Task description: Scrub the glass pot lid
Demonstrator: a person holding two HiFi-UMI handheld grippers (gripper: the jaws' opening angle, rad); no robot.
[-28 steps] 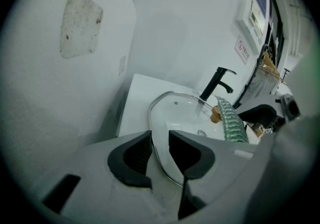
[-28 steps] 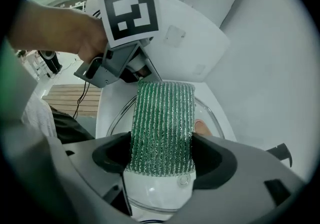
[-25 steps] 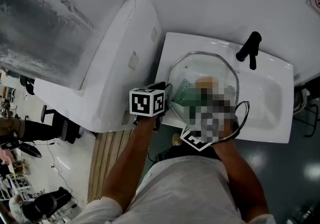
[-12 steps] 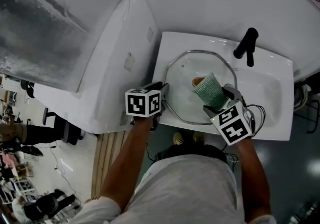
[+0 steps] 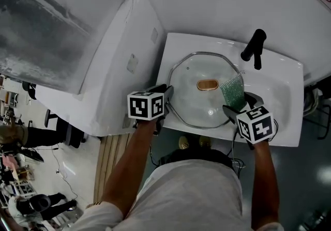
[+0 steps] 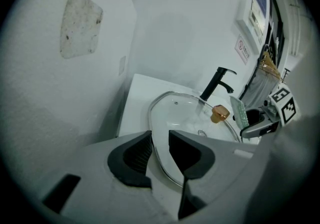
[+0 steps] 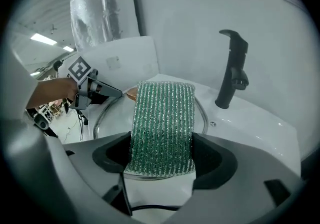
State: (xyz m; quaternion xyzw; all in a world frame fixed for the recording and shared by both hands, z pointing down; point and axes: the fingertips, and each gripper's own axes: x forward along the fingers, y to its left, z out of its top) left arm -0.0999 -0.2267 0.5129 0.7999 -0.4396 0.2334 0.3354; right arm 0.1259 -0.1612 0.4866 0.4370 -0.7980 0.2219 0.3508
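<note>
A glass pot lid with a metal rim and a brown knob lies over the white sink. My left gripper is shut on the lid's left rim; in the left gripper view the rim runs between its jaws. A green scrubbing sponge stands upright in my right gripper, which is shut on it at the lid's right edge. In the right gripper view the sponge fills the gap between the jaws and hides most of the lid.
A black faucet stands at the sink's back right. A white appliance flanks the sink on the left, and a white wall runs behind. A black cable hangs below the right gripper. The person's torso fills the foreground.
The right gripper has carried the sponge across the lid from left of centre to the right edge, uncovering the knob. The left gripper has stayed on the left rim.
</note>
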